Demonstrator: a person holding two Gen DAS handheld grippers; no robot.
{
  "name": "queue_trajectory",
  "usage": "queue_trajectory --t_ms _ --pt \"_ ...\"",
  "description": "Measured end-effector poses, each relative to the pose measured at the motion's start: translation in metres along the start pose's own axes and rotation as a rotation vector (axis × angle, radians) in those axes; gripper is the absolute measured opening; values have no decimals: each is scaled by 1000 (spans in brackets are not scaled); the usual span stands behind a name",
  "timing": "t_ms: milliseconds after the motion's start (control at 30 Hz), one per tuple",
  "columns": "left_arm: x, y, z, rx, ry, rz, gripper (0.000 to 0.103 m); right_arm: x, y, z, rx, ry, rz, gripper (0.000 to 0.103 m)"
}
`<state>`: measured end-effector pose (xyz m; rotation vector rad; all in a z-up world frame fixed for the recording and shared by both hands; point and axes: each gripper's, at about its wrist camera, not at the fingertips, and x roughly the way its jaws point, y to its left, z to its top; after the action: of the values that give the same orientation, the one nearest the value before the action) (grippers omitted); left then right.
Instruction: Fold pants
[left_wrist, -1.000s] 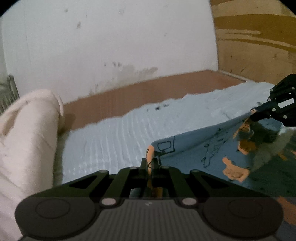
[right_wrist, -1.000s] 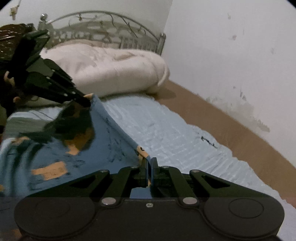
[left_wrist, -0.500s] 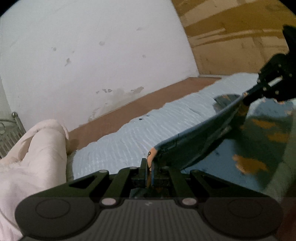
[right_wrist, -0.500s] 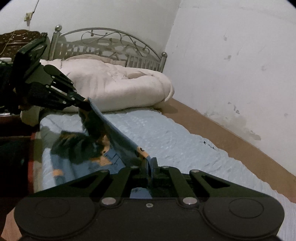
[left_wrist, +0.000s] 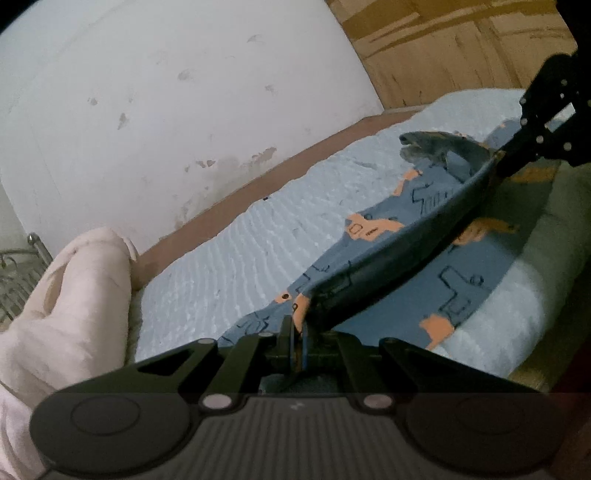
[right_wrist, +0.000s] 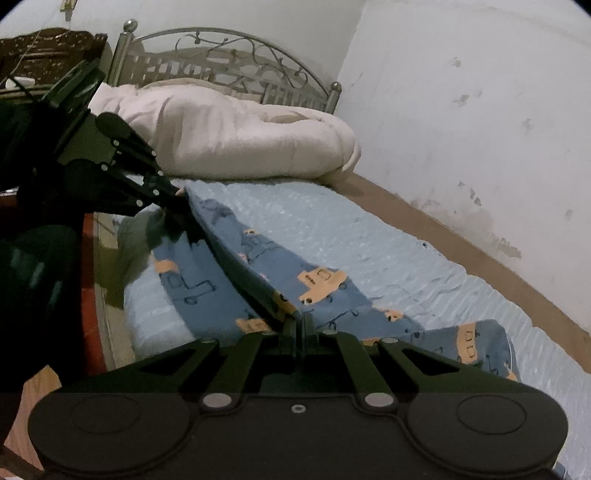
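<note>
Two tools, one taut edge

Both tools, left tool and right tool, are clamped shut on the pants, stretched above the bed. Judgement: carry the edge toward twelve o'clock evenly, lowering both ends together.

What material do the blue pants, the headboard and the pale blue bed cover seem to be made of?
Pants: soft thin fabric, probably cotton knit; printed, matte, drapes limply.
Headboard: metal, silvery sheen, thin scrolled bars.
Bed cover: textile, maybe quilted or crinkled; fine ripples, matte.

No legible text or labels.
</note>
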<state>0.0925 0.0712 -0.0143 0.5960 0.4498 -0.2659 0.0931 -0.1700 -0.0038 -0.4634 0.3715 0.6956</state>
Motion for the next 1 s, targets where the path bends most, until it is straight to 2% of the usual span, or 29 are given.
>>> queue_trajectory --t_ms 167,300,500,833,933,1000 --pt "-8 0 -4 37 -16 18 3 0 2 0 15 4 17 1" --pt "-9 -2 -10 45 4 -8 3 -3 2 -2 5 15 46 1" --pt "-6 -8 -20 8 55 -47 3 2 6 -13 -13 78 86 1" --pt "-5 -4 -23 -50 76 -71 4 7 10 -19 -11 108 124 1" --pt "-4 -4 -21 -95 87 -68 7 8 9 -20 4 110 127 7" --pt "-6 -1 -20 -142 92 -75 13 5 7 -19 17 103 127 19"
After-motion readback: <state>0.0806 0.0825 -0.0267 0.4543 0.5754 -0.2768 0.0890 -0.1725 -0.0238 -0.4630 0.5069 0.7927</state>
